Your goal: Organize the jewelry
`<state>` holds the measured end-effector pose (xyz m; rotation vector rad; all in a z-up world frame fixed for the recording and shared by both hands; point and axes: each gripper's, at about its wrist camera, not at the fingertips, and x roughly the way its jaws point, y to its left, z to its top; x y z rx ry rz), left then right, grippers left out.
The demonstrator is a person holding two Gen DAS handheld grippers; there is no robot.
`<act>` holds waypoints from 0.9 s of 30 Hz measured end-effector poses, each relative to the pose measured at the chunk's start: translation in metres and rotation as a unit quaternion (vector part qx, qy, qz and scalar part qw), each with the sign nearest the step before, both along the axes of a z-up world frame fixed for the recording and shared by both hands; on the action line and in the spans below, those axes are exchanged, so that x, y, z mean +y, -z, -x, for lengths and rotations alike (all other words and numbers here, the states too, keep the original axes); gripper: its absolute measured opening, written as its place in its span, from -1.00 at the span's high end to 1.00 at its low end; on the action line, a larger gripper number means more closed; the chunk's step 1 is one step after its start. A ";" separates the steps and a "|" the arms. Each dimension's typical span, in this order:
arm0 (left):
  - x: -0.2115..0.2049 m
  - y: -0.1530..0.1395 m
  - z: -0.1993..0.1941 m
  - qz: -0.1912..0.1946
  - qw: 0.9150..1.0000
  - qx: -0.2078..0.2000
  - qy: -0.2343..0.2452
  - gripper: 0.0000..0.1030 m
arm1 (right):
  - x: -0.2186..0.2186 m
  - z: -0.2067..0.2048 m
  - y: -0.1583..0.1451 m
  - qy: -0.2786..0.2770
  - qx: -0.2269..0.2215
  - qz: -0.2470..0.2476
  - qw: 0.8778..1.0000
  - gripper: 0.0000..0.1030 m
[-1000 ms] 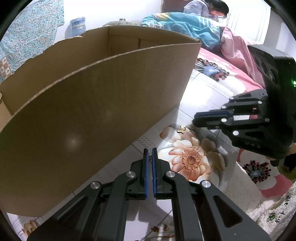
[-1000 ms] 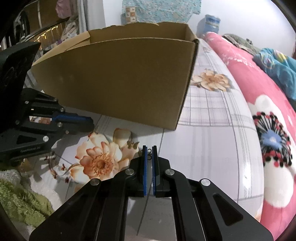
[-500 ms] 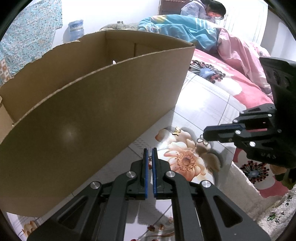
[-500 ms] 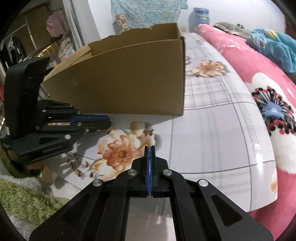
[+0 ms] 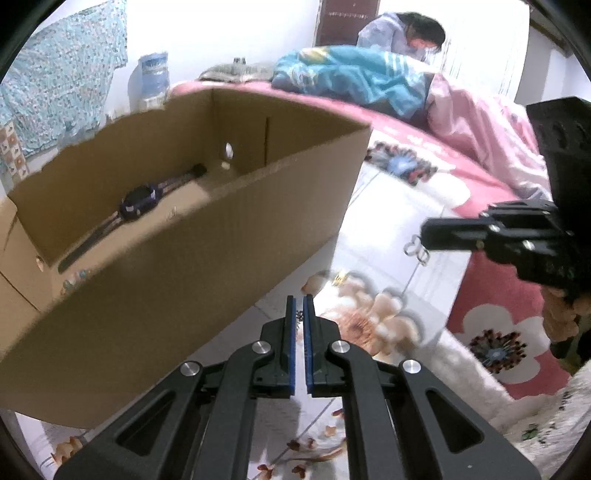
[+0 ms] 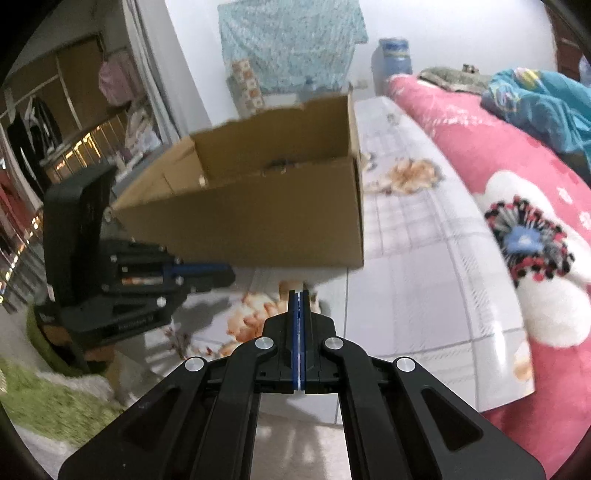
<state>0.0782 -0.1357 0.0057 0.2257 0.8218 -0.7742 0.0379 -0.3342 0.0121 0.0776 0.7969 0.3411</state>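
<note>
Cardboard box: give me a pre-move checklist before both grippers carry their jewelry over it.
1. Right gripper shut on the silver ring piece, which dangles at its tip: ok.
2. Left gripper shut on a small chain piece: ok, though the piece is barely visible.
3. Cardboard box open on top: ok.
4. Free floor beside the watch inside: ok.
5. Gold butterfly charm on the bedsheet, not collected: not ok.

Home bedroom: bed with pink floral bedding (image 6: 524, 206), person (image 5: 402, 33) sitting at far end, open wardrobe with hanging clothes (image 6: 44, 122), water jug (image 6: 393, 59).
</note>
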 end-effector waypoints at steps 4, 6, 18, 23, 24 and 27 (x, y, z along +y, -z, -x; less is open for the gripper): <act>0.009 -0.040 -0.001 0.055 0.998 -0.008 0.012 0.94 | 0.007 -0.010 -0.037 -0.017 -0.046 -0.009 0.999 1.00; 0.014 -0.063 -0.006 0.080 0.996 -0.020 0.016 0.94 | 0.010 -0.019 -0.052 -0.029 -0.067 -0.017 0.997 1.00; 0.028 -0.069 -0.118 0.039 0.995 0.026 -0.084 0.93 | 0.052 -0.128 -0.043 -0.047 -0.052 -0.019 0.997 1.00; 0.023 -0.048 -0.130 -0.009 0.994 0.040 -0.104 0.91 | 0.057 -0.148 -0.024 -0.002 -0.029 0.017 0.999 0.92; 0.025 -0.048 -0.129 -0.006 0.994 0.038 -0.105 0.79 | 0.057 -0.148 -0.023 0.006 -0.030 0.022 0.999 0.88; 0.026 -0.052 -0.125 -0.027 0.992 0.015 -0.123 0.57 | 0.052 -0.142 -0.025 0.015 -0.035 0.006 0.999 0.69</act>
